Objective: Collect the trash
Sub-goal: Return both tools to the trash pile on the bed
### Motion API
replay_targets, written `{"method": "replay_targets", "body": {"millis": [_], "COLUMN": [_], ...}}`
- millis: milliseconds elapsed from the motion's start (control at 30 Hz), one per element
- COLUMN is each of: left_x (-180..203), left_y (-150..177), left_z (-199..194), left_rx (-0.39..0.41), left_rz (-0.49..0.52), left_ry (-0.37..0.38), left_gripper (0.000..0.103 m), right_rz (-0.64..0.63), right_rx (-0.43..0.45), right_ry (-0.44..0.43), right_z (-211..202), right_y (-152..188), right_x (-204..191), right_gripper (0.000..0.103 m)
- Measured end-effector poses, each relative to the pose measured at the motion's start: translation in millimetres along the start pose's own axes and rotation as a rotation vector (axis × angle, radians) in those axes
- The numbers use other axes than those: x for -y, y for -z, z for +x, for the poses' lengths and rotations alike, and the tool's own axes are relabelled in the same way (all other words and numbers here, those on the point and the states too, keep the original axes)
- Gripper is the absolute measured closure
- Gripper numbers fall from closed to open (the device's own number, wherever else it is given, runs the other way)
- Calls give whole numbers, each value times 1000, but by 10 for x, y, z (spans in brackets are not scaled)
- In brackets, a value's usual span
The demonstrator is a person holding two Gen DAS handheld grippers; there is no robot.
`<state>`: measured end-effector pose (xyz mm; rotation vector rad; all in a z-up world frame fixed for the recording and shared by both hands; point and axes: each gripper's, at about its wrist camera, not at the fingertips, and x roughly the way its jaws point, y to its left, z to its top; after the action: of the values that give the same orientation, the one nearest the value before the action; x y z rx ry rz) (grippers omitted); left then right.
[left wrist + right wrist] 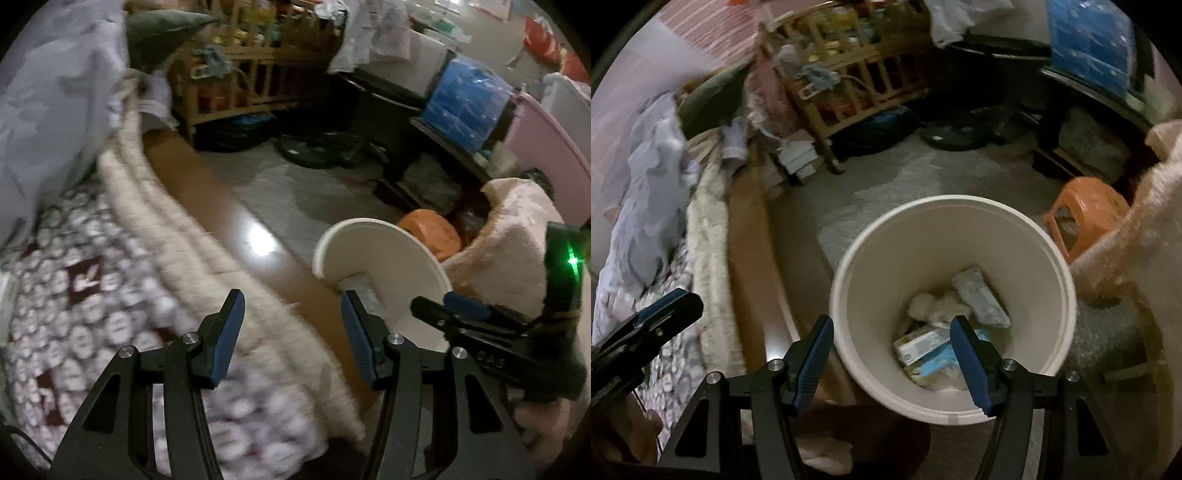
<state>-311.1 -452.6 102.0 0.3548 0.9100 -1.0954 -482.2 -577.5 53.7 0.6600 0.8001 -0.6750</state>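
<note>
A white round bin [1027, 251] stands on the floor by the bed. It holds trash: a crumpled white tissue [934, 304], a grey packet [980, 295] and blue-and-white packets [923, 345]. My right gripper [892, 360] is open and empty, hovering over the bin's near rim, one finger inside the opening and one outside. In the left wrist view the bin [373, 251] shows to the right. My left gripper [293, 332] is open and empty above the bed's edge. The right gripper [461, 314] shows beside the bin.
The bed has a patterned blanket [85, 295] and a wooden side rail [236, 221]. An orange plastic stool [1086, 218] stands right of the bin. A pink fleece cloth [1145, 236] hangs at the right. A wooden crib [849, 81] full of items stands at the back.
</note>
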Motion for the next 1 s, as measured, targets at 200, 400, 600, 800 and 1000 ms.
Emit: {"method": "replay_targets", "body": {"millis": [200,400,600,800,1000], "left_x": [-430,-851,-1300,-1726,-2141], "left_y": [104,193,319,497,713], "left_z": [-250,-519,-787,-1070,-1287], "left_rx": [38,77,101,124,135], "left_rz": [-56,-113,-174,-238,-307], "left_ry": [-82,-152,-233,-303,-362], "left_gripper": [50,50,50,50,50], "right_rz": [-57,-137,-218,-300,-374], "right_rx": [13,8,-1,-5,-23], "right_ry": [-43,-91,-152,-209,-256], "right_z": [-14,20,68,82,143], "right_y": [-6,34,71,143,257], "right_x": [-423,-932,-1512,-2077,-2607], "right_gripper": [40,39,38,37,37]}}
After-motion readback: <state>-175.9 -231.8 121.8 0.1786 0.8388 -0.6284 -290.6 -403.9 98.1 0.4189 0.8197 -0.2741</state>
